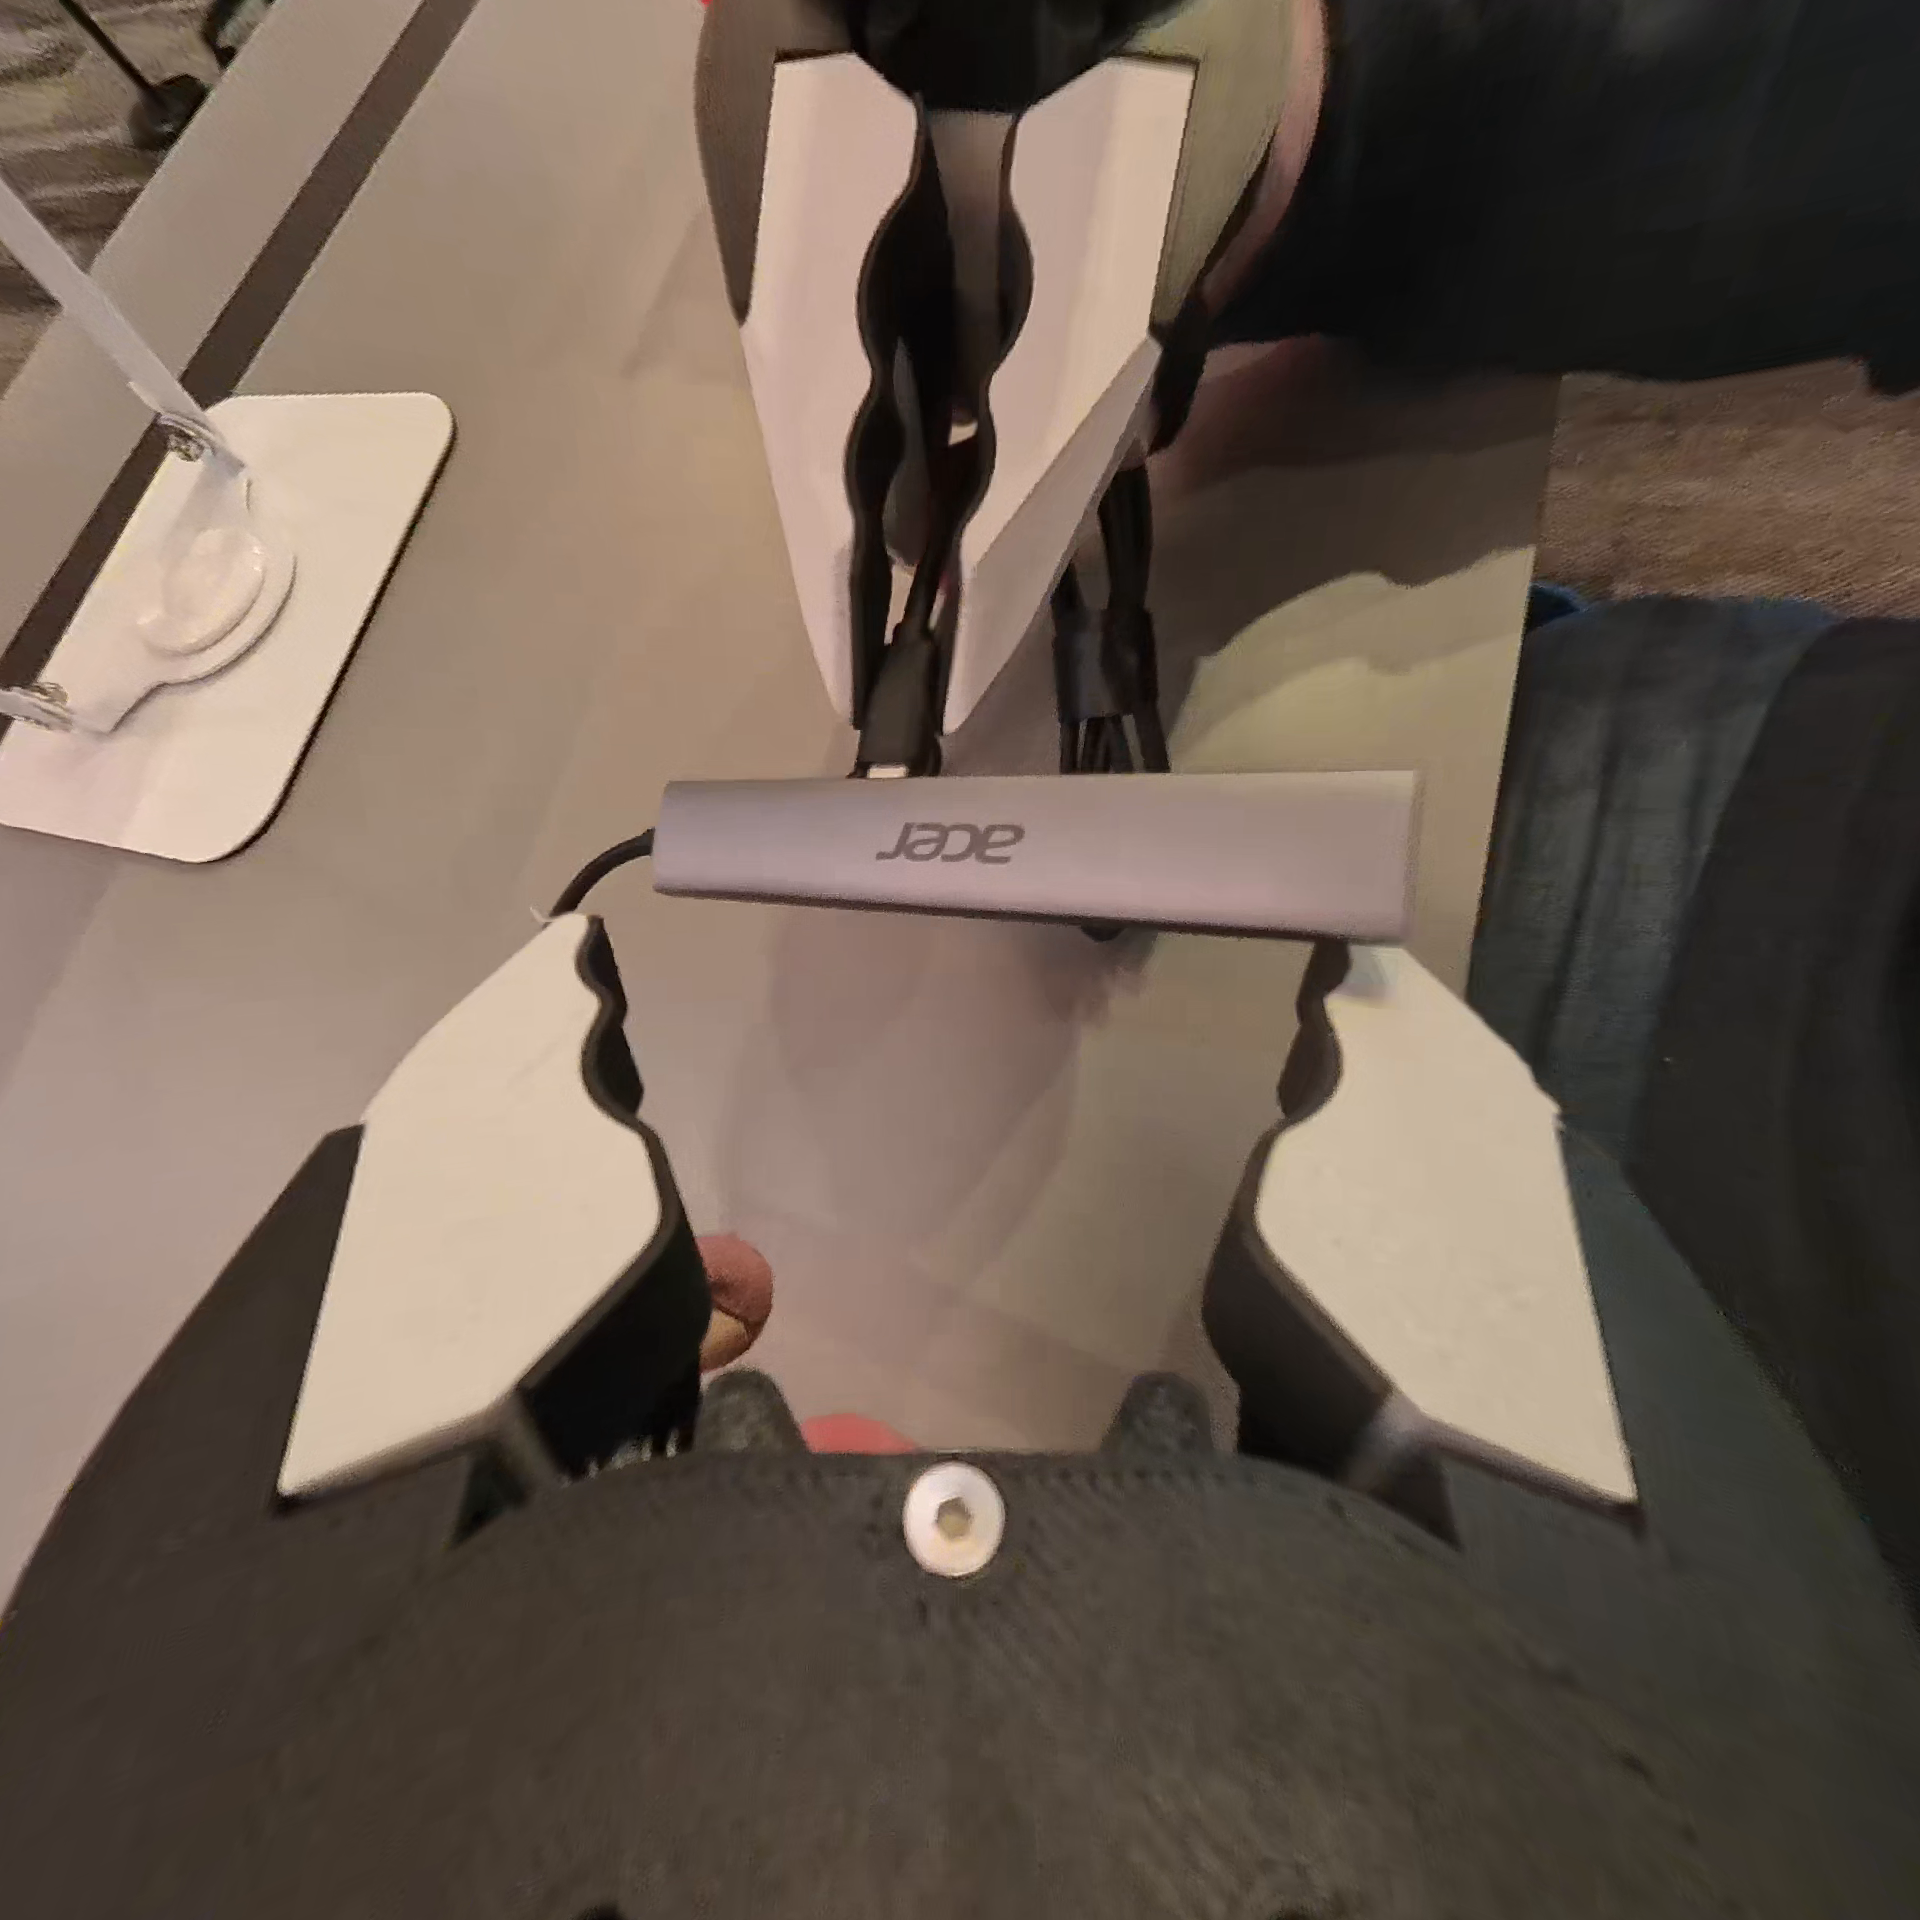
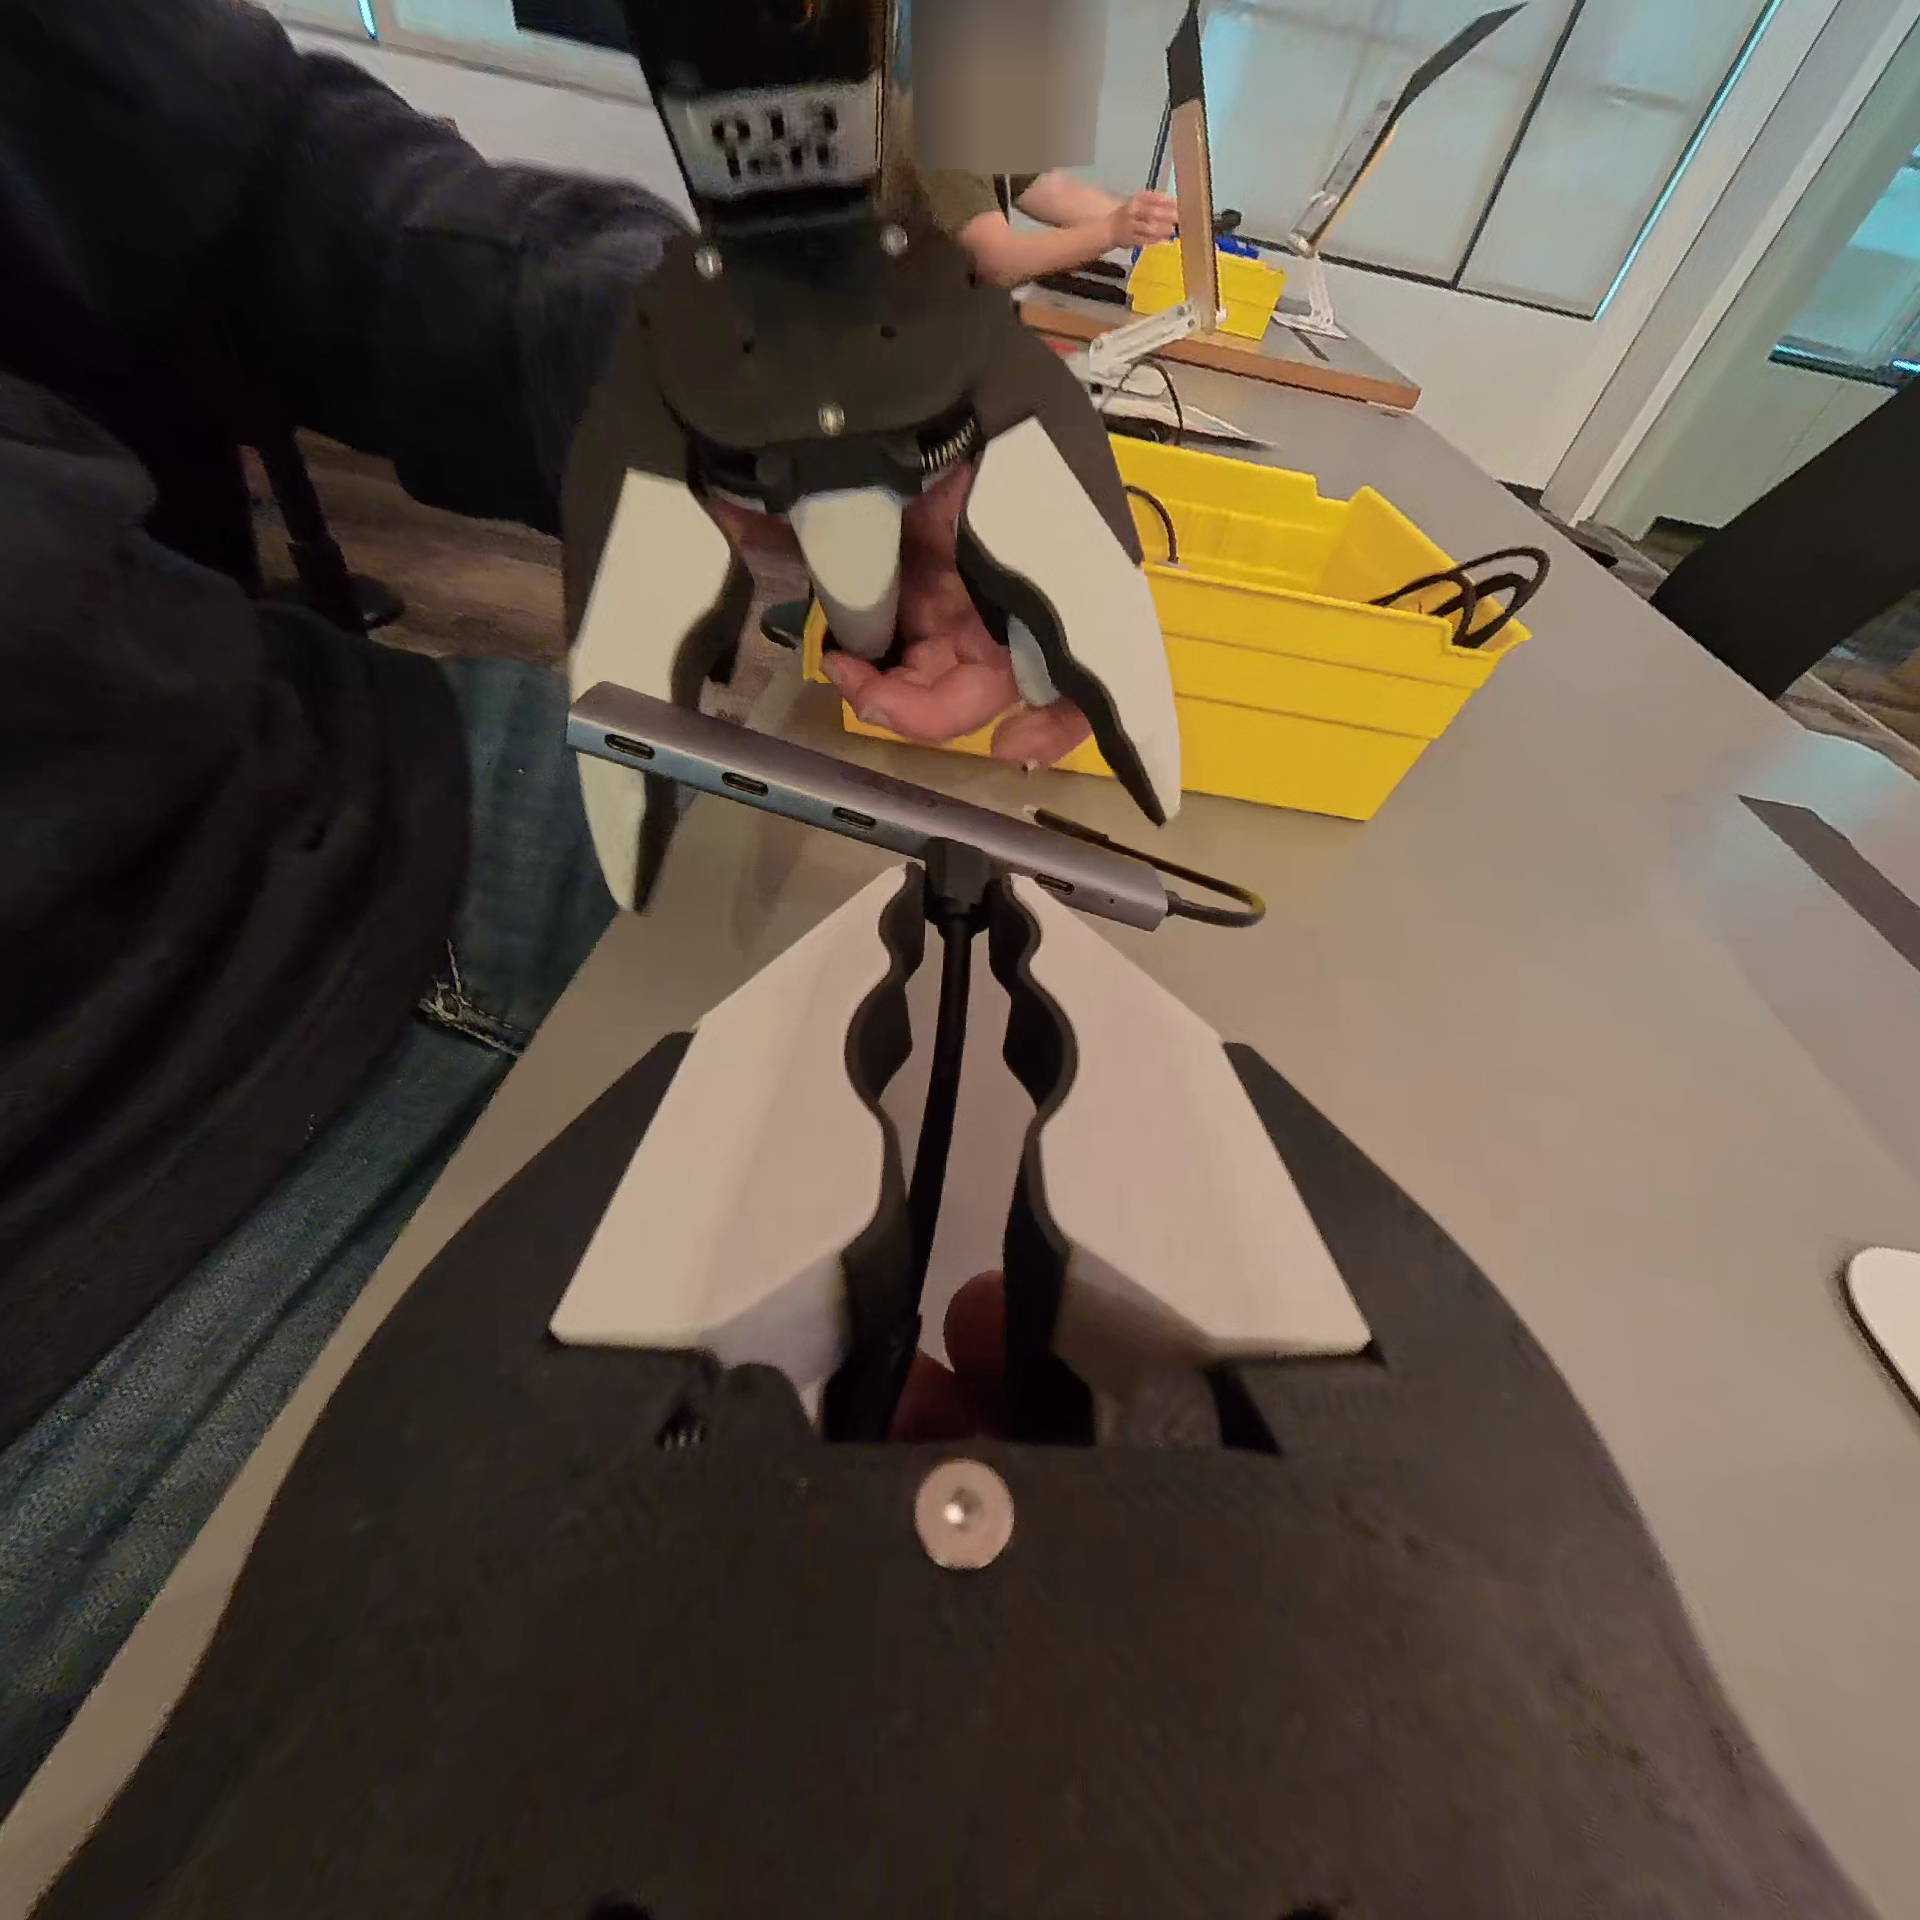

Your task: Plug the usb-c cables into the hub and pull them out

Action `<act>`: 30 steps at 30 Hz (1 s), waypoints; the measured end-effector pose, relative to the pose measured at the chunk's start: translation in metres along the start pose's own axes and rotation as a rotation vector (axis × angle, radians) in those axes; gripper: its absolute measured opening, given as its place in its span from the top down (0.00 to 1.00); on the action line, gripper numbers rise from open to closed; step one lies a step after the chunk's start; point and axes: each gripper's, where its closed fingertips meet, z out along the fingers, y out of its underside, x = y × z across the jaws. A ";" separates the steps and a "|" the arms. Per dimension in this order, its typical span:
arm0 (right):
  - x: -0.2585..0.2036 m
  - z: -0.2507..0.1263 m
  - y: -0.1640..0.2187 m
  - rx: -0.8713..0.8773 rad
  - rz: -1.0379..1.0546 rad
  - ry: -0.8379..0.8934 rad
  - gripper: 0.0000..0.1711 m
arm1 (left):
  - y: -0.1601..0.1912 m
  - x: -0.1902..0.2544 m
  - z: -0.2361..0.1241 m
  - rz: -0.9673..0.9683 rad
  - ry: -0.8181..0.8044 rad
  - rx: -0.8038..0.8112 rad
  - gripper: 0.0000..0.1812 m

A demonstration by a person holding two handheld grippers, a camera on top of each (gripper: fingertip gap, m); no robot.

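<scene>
A grey USB-C hub [image 1: 1039, 852] lies crosswise just past my left gripper's [image 1: 961, 951] tips. The left gripper is wide open, one finger near each end of the hub. My right gripper [image 2: 951, 904] faces it from the other side and is shut on a black USB-C cable [image 2: 940, 1060]. The cable's plug [image 2: 951, 871] meets the port side of the hub [image 2: 790, 779]; in the left wrist view a sliver of the plug's [image 1: 891, 727] metal tip shows. Several other ports are empty. The right gripper [image 1: 904, 707] and left gripper [image 2: 890, 852] each show in the other view.
A bundle of black cables [image 1: 1107, 665] hangs beside the right gripper. A yellow bin [image 2: 1299, 665] holding more cables stands behind the hub. A white stand base [image 1: 239, 623] sits on the grey table [image 2: 1455, 1039]. The table edge and a person's lap [image 2: 260, 1195] are close by. Both grippers' tips are close together, under 4 cm apart.
</scene>
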 end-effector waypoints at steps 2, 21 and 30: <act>-0.002 0.001 -0.006 0.028 0.015 -0.015 0.94 | 0.003 -0.003 0.004 0.052 -0.046 -0.014 0.36; 0.001 0.004 -0.017 0.069 0.119 -0.003 0.95 | -0.015 -0.039 -0.003 0.436 -0.531 -0.051 0.94; -0.005 0.000 -0.018 0.065 0.113 -0.042 0.95 | -0.016 -0.031 -0.005 0.436 -0.471 -0.026 0.94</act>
